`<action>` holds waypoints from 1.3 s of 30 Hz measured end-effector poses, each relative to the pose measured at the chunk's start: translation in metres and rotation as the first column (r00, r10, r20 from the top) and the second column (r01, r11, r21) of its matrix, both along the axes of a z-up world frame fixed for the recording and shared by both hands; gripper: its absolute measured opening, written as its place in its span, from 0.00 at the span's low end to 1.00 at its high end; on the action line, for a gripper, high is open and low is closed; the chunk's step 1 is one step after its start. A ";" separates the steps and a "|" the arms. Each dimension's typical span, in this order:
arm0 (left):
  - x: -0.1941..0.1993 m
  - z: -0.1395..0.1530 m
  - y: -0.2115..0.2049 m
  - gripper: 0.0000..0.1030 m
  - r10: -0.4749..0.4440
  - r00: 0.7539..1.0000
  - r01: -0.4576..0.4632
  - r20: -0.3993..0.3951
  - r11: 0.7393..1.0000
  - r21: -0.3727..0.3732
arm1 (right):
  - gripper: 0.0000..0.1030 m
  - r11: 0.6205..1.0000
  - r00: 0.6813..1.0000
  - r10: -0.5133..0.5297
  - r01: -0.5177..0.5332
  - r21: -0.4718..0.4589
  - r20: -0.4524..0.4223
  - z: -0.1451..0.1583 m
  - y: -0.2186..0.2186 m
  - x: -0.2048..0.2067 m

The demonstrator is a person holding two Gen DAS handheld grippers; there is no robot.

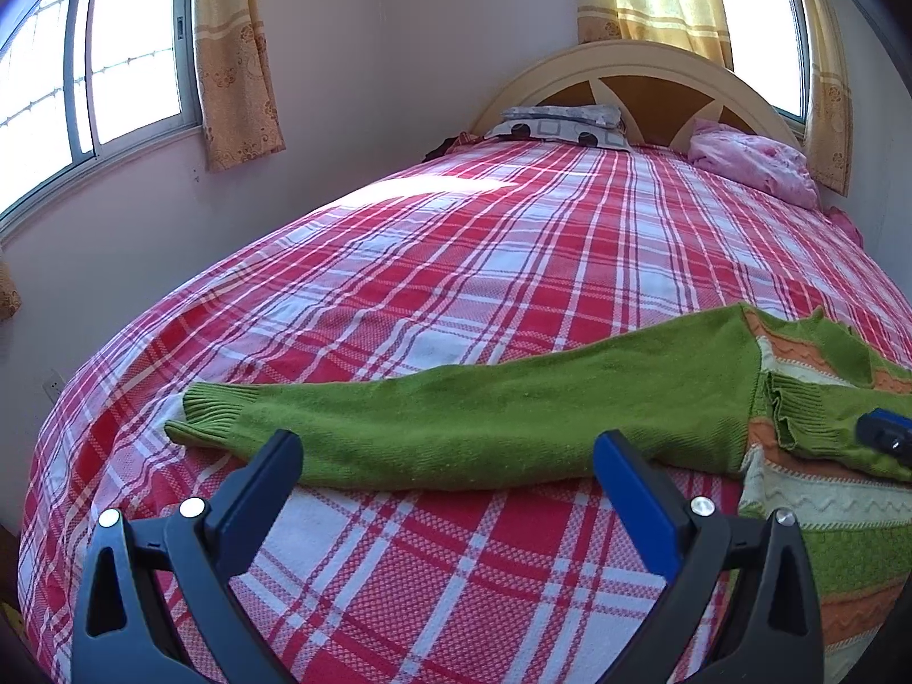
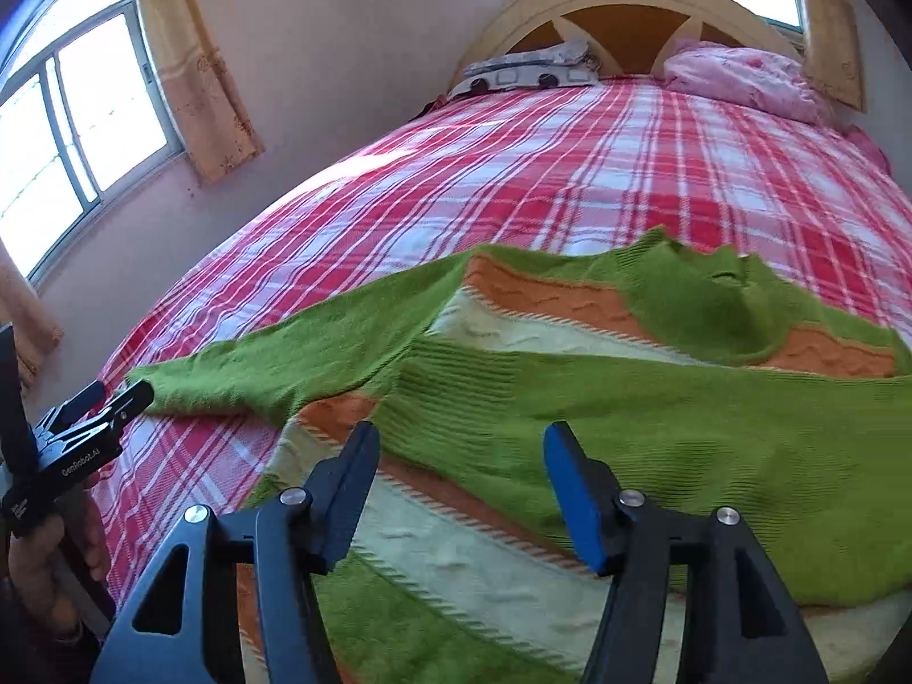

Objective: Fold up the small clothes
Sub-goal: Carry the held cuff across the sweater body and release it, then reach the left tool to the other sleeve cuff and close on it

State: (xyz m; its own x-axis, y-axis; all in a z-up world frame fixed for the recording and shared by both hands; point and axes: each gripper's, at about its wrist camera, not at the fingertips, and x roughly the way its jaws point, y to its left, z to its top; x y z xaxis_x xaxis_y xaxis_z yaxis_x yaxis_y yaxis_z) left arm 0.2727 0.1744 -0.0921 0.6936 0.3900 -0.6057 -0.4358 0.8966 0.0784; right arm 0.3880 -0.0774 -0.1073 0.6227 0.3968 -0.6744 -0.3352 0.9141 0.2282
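Note:
A small green sweater (image 2: 655, 422) with orange and cream stripes lies flat on the plaid bed. Its left sleeve (image 1: 456, 422) stretches out to the left, cuff at the far left. The other sleeve (image 2: 627, 416) is folded across the body. My left gripper (image 1: 447, 456) is open, its fingers just in front of the outstretched sleeve. It also shows in the right wrist view (image 2: 122, 396) at the sleeve's cuff. My right gripper (image 2: 461, 456) is open and empty above the folded sleeve on the sweater's body. Its tip shows in the left wrist view (image 1: 883, 436).
The bed (image 1: 456, 239) has a red and white plaid cover. Pillows (image 1: 564, 128) and a pink bundle (image 1: 752, 162) lie at the headboard. A wall with windows (image 1: 85, 74) runs along the bed's left side.

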 end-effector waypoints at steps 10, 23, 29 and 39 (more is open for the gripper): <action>-0.021 -0.012 0.056 1.00 0.115 0.993 -0.116 -0.028 0.991 -0.060 | 0.44 0.970 0.997 -0.058 0.044 -0.240 -0.054 -0.033 0.024 0.024; -0.059 -0.012 0.132 1.00 0.321 0.946 -0.323 -0.036 0.940 -0.110 | 0.45 0.932 1.000 0.011 -0.008 -0.363 0.008 -0.042 0.054 0.015; -0.074 -0.013 0.160 1.00 0.391 0.920 -0.383 -0.015 0.890 -0.247 | 0.46 0.939 0.999 0.007 0.007 -0.344 0.042 -0.047 0.049 0.010; -0.063 -0.041 0.169 0.71 0.391 0.920 -0.333 -0.016 0.761 -0.556 | 0.52 0.939 0.998 -0.010 0.029 -0.344 0.055 -0.044 0.047 0.001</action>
State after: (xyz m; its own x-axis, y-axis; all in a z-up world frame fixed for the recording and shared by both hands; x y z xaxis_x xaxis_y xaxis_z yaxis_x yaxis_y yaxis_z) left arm 0.2092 0.3436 -0.1326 0.6326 0.2543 -0.7315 -0.7156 0.5530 -0.4267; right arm 0.3894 -0.0303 -0.1511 0.6658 0.1334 -0.7341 -0.3195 0.9401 -0.1190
